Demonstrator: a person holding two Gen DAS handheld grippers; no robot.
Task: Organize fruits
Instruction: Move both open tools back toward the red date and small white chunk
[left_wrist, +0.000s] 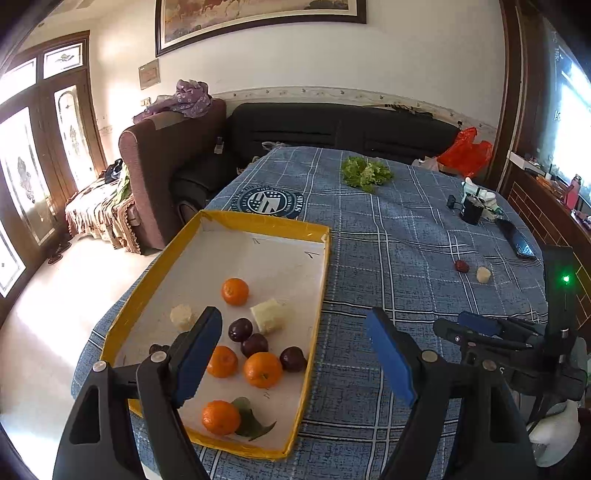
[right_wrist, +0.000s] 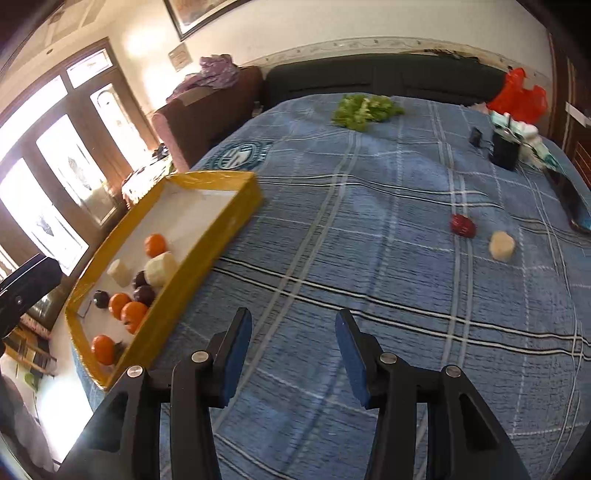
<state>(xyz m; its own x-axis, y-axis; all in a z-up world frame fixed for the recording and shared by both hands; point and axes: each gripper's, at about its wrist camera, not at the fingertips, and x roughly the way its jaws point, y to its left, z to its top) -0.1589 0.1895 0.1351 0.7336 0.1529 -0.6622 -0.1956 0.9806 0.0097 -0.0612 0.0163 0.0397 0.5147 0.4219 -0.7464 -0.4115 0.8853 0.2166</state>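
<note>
Both grippers are spread and hold nothing: the left gripper (left_wrist: 295, 358) near the tray (left_wrist: 317, 291), the right gripper (right_wrist: 293, 354) over the bare table (right_wrist: 369, 258). The left finger hides part of an orange (left_wrist: 221, 362). Farther right lie a red fruit (right_wrist: 462, 224) and a pale chunk (right_wrist: 501, 246), too blurry to name.

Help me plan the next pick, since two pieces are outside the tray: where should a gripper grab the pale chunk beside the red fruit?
Grip the pale chunk across its flat side faces, coming from above. It stands clear of the red fruit on open tablecloth, so the fingers probably fit either side.
</note>
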